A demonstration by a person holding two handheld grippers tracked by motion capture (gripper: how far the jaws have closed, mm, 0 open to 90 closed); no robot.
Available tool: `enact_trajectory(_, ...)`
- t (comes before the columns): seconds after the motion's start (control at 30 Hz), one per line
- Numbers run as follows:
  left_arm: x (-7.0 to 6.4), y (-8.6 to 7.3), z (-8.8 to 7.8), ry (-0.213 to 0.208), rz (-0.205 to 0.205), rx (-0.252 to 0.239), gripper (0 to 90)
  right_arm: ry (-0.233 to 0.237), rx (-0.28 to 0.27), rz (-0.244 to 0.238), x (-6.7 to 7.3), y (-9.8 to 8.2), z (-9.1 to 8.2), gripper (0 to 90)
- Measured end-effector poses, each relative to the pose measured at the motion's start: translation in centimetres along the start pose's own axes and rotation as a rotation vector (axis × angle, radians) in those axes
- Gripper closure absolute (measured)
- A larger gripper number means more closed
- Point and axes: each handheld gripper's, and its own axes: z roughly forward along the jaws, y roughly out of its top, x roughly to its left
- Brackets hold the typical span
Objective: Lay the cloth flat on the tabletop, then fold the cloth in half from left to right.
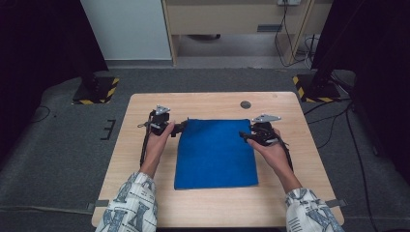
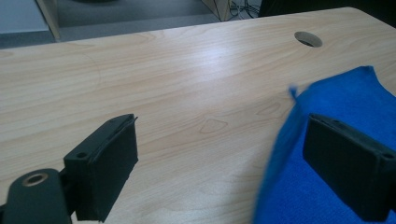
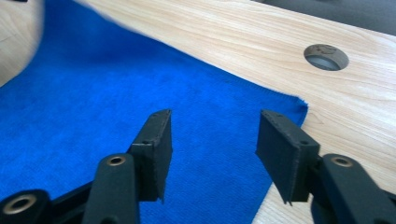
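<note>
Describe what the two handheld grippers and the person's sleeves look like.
Both the left gripper and the right gripper are black, each topped by a grey three-cornered plate and trailing a black cable. Their jaws are flat rectangular black blocks with brass-coloured pivot rivets behind them. The sleeves are white with a grey-blue pattern.

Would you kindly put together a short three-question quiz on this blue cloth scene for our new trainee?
1. True or false: the blue cloth lies flat on the wooden table.
2. Which corner of the cloth is each gripper at: the far corners or the near corners?
3. Multiple choice: the round hole in the table lies (a) beyond the cloth's far edge, (b) under the cloth, (c) at the near edge by the sleeves.

Key
1. True.
2. The far corners: left gripper at the far left, right gripper at the far right, both with jaws apart.
3. (a).
</note>
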Motion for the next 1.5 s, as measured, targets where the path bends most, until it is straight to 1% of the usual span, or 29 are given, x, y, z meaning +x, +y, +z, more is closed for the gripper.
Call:
enact_trajectory(0.03, 0.1, 0.1, -0.1, 0.004, -0.004, -0.004, 9.7, 0.000, 0.000, 0.000, 0.0, 0.0, 0.0, 46.4)
enact_trajectory(0.07, 0.2, 0.1, -0.2, 0.002, -0.010, -0.011, 9.7, 0.005, 0.002, -0.011, 0.3, 0.0, 0.0, 50.9)
enact_trajectory(0.1, 0.3, 0.1, -0.3, 0.003, -0.014, -0.016, 9.7, 0.005, 0.002, -0.011, 0.3, 0.0, 0.0, 50.9)
enact_trajectory(0.13, 0.5, 0.1, -0.4, 0.013, -0.015, -0.016, 9.8, 0.006, 0.003, -0.015, 0.3, 0.0, 0.0, 51.4)
enact_trajectory(0.17, 0.7, 0.1, -0.6, 0.018, -0.010, -0.011, 9.9, 0.014, -0.006, -0.012, 0.7, 0.1, -0.1, 51.8)
enact_trajectory(0.27, 0.9, 0.1, -0.7, 0.022, -0.007, -0.002, 9.9, 0.025, -0.007, -0.020, 1.1, 0.2, -0.1, 51.7)
enact_trajectory(0.33, 1.0, 0.1, -1.1, 0.020, 0.002, 0.009, 9.8, 0.042, -0.006, -0.034, 2.1, 0.3, 0.1, 50.3)
enact_trajectory(0.43, 1.1, 0.0, -1.5, 0.018, 0.007, 0.002, 9.8, 0.051, -0.003, -0.040, 2.5, 0.3, 0.2, 49.1)
enact_trajectory(0.47, 1.2, 0.0, -1.8, 0.017, 0.007, -0.001, 9.8, 0.054, -0.004, -0.043, 2.8, 0.3, 0.3, 47.6)
enact_trajectory(0.5, 1.3, -0.1, -2.3, 0.015, 0.003, -0.006, 9.8, 0.060, 0.003, -0.041, 3.2, 0.3, 0.5, 42.5)
enact_trajectory(0.53, 1.3, -0.1, -2.3, 0.015, 0.003, -0.006, 9.8, 0.060, 0.003, -0.041, 3.2, 0.3, 0.5, 42.5)
enact_trajectory(0.6, 1.6, -0.3, -2.7, 0.014, -0.002, -0.009, 9.8, 0.066, 0.004, -0.031, 3.6, 0.2, 0.7, 37.4)
enact_trajectory(0.67, 1.8, -0.4, -3.0, 0.019, -0.006, -0.010, 9.7, 0.073, 0.009, -0.033, 3.9, 0.2, 0.9, 34.0)
enact_trajectory(0.7, 2.0, -0.5, -3.3, 0.018, -0.005, -0.013, 9.7, 0.080, 0.011, -0.031, 4.4, 0.3, 1.1, 31.4)
enact_trajectory(0.77, 2.0, -0.5, -3.4, 0.019, -0.005, -0.014, 9.7, 0.083, 0.011, -0.028, 4.6, 0.3, 1.1, 30.4)
enact_trajectory(0.87, 2.2, -0.6, -3.7, 0.020, -0.007, -0.016, 9.6, 0.110, 0.017, -0.030, 5.5, 0.6, 1.3, 26.5)
enact_trajectory(0.97, 2.3, -0.7, -3.8, 0.017, -0.004, -0.015, 9.6, 0.134, 0.020, -0.055, 6.4, 0.8, 1.6, 24.5)
enact_trajectory(1.0, 2.3, -0.7, -3.8, 0.018, -0.003, -0.012, 9.6, 0.143, 0.025, -0.056, 6.7, 0.9, 1.6, 23.9)
enact_trajectory(1.03, 2.2, -0.8, -3.8, 0.018, -0.005, -0.009, 9.6, 0.154, 0.024, -0.067, 7.4, 1.0, 1.7, 23.8)
enact_trajectory(1.07, 2.2, -0.8, -3.8, 0.018, -0.005, -0.009, 9.6, 0.154, 0.024, -0.067, 7.4, 1.0, 1.7, 23.8)
enact_trajectory(1.13, 2.2, -0.8, -3.8, 0.016, 0.001, -0.006, 9.6, 0.170, 0.023, -0.078, 7.9, 1.1, 1.6, 23.0)
enact_trajectory(1.17, 2.2, -0.8, -3.8, 0.015, 0.002, -0.006, 9.6, 0.184, 0.022, -0.086, 8.5, 1.3, 1.6, 22.6)
enact_trajectory(1.2, 2.2, -0.8, -3.8, 0.015, 0.003, -0.005, 9.6, 0.184, 0.022, -0.086, 8.5, 1.3, 1.6, 22.6)
enact_trajectory(1.23, 2.2, -0.8, -3.8, 0.015, 0.003, -0.005, 9.7, 0.196, 0.032, -0.101, 9.1, 1.4, 1.7, 23.2)
enact_trajectory(1.27, 2.2, -0.8, -3.9, 0.014, 0.003, -0.005, 9.7, 0.196, 0.032, -0.101, 9.1, 1.4, 1.7, 23.2)
enact_trajectory(1.33, 2.3, -0.8, -4.0, 0.014, 0.002, -0.006, 9.6, 0.209, 0.036, -0.114, 9.8, 1.4, 1.8, 25.3)
enact_trajectory(1.43, 2.4, -0.8, -4.4, 0.017, 0.004, -0.006, 9.6, 0.239, 0.050, -0.144, 11.8, 1.5, 1.9, 28.9)
enact_trajectory(1.47, 2.4, -0.8, -4.4, 0.017, 0.004, -0.006, 9.7, 0.239, 0.050, -0.144, 11.8, 1.5, 1.9, 28.9)
enact_trajectory(1.5, 2.5, -0.8, -4.6, 0.019, 0.003, -0.007, 9.7, 0.241, 0.052, -0.151, 12.2, 1.5, 1.9, 30.0)
